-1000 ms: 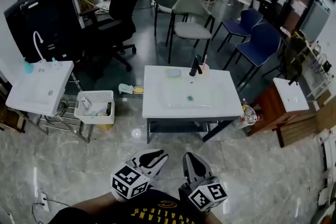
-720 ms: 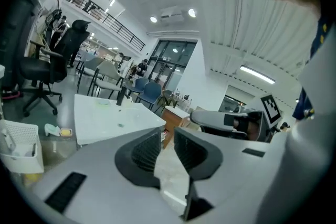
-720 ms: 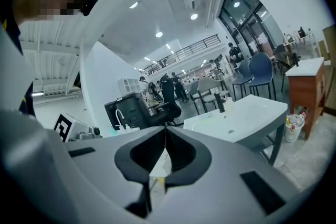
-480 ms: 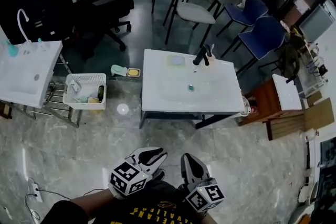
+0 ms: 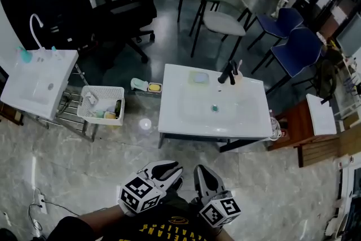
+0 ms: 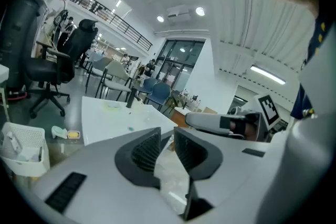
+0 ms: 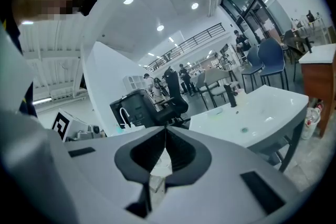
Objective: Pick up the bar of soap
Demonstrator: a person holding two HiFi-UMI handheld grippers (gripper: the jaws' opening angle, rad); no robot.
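A pale green bar of soap (image 5: 198,77) lies on the back left of the white sink table (image 5: 172,115), next to the black faucet (image 5: 228,73). In the gripper views the soap (image 6: 112,106) (image 7: 215,110) is small and far off. My left gripper (image 5: 169,169) (image 6: 167,131) and right gripper (image 5: 202,170) (image 7: 165,129) are side by side low in the head view, close to my body. They are well short of the table's near edge. Both are shut with nothing between the jaws.
A white basket (image 5: 101,105) with several items stands left of the table. A yellow block in a small tray (image 5: 154,87) lies on the floor beside it. Further left is a second sink (image 5: 36,84). A wooden cabinet (image 5: 293,121) is at the right, with chairs (image 5: 223,20) behind.
The sink table looks a little larger and sits further right in the head view than before. Both grippers keep their place low in the view and stay shut.
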